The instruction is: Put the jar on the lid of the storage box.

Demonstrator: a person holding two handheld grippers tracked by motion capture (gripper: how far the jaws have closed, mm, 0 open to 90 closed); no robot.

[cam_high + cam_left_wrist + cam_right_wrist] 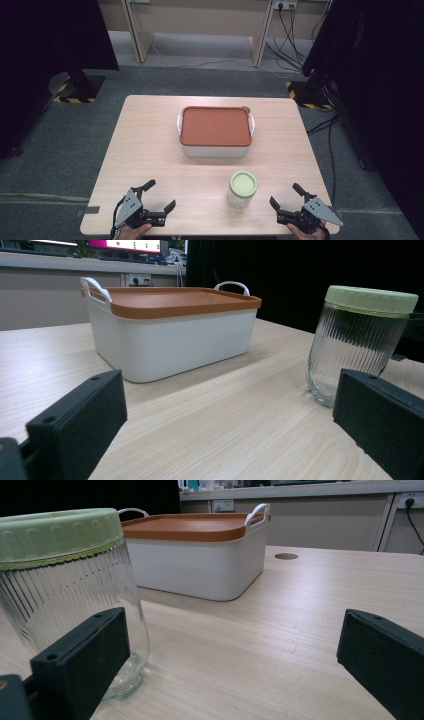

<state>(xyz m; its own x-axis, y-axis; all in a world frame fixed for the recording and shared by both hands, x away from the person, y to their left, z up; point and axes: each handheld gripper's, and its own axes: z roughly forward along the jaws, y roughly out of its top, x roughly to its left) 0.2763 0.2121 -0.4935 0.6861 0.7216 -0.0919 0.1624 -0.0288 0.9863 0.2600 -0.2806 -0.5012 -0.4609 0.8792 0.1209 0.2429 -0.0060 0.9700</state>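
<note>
**Waiting at the near edge: two spread grippers, a jar and a lidded box**

Resting low at the near edge of the wooden table [150, 150], the left gripper [159, 195] has its jaws spread wide with nothing between them. The right gripper [286, 195] sits at the same edge, its jaws likewise parted and empty. A hand shows behind each gripper in the high view.

The glass jar [242, 190] stands upright between the two grippers, clearly nearer the right one and just ahead of its jaws. It is ribbed, clear, and closed with a pale green screw lid [243, 183]. In the right gripper view the jar [75, 600] rises just behind that gripper's left-hand jaw, near it but not gripped. In the left gripper view the jar [357, 342] stands ahead, behind the right-hand jaw and apart from it.

Farther ahead of both grippers, beyond the jar, sits the white box [215, 149] with looped handles, covered by an orange-brown lid [215, 126] lying flat on its rim. Box and jar are apart, with bare table between them.
</note>
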